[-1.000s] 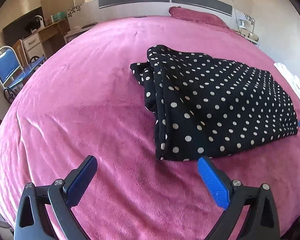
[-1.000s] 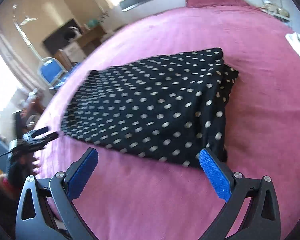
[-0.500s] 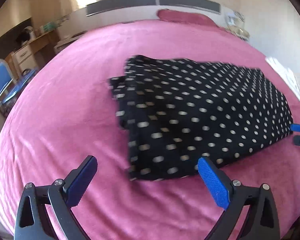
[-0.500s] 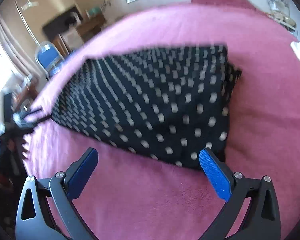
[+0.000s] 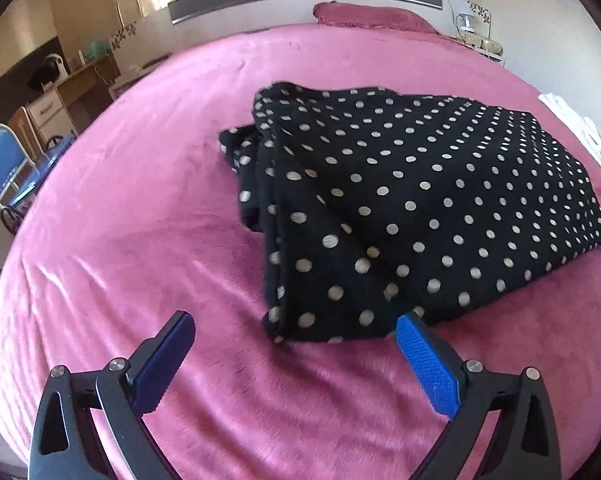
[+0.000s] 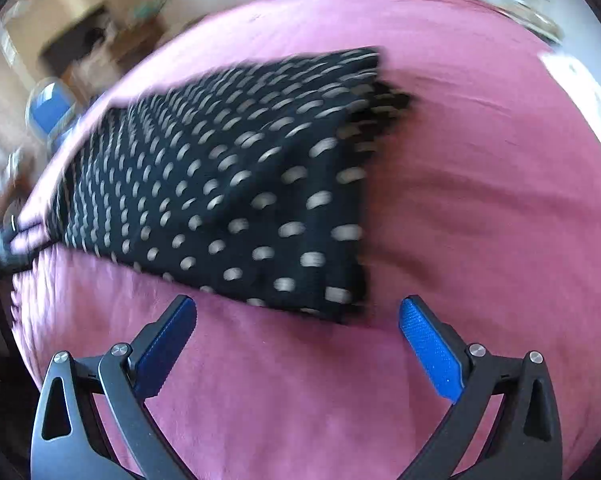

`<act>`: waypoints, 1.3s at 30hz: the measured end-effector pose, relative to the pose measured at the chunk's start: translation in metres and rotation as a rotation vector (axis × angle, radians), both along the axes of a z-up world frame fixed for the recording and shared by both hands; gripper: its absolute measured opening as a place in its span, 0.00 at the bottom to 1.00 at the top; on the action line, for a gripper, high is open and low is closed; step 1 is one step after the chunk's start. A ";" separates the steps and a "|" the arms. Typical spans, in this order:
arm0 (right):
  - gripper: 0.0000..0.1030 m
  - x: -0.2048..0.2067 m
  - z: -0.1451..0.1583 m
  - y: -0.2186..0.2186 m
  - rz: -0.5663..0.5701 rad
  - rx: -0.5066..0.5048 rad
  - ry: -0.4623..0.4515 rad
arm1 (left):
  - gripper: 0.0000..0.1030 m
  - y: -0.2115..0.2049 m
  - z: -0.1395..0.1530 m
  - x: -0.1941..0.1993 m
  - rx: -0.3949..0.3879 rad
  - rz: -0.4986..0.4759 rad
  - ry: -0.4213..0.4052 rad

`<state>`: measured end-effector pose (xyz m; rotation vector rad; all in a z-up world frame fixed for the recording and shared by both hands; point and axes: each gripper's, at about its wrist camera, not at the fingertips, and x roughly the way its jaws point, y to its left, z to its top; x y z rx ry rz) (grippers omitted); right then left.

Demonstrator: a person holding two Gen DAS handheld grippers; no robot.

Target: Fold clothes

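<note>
- The black polka-dot garment [image 5: 412,208] is seen folded into a thick stack, laid on the pink blanket [image 5: 132,216] of the bed.
- The left tongs [image 5: 294,334] are held wide apart, empty, just before the garment's near left corner.
- The right tongs [image 6: 298,318] are likewise spread wide and empty, near the garment's near right edge; this view is blurred.
- A blue chair [image 5: 0,164] is seen beside the bed.

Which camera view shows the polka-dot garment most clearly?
The left wrist view: the polka-dot garment is sharp there, with its layered folded edge visible. The right wrist view shows it too, but motion blur smears the dots and edges.
</note>
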<state>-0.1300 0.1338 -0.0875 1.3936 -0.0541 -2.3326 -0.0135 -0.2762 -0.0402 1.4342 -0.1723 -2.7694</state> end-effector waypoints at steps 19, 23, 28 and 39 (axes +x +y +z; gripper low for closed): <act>1.00 0.032 0.006 -0.009 0.048 -0.206 0.010 | 1.00 -0.006 -0.018 0.030 0.035 0.032 -0.041; 1.00 0.027 -0.009 -0.025 0.048 -0.220 0.019 | 1.00 0.002 -0.015 0.029 0.026 0.011 -0.034; 1.00 0.008 0.010 0.004 -0.108 -0.310 0.113 | 1.00 0.021 0.002 0.018 -0.001 -0.049 0.002; 1.00 0.043 0.004 -0.016 -0.025 -0.312 0.002 | 1.00 0.039 -0.002 0.000 0.026 -0.059 0.003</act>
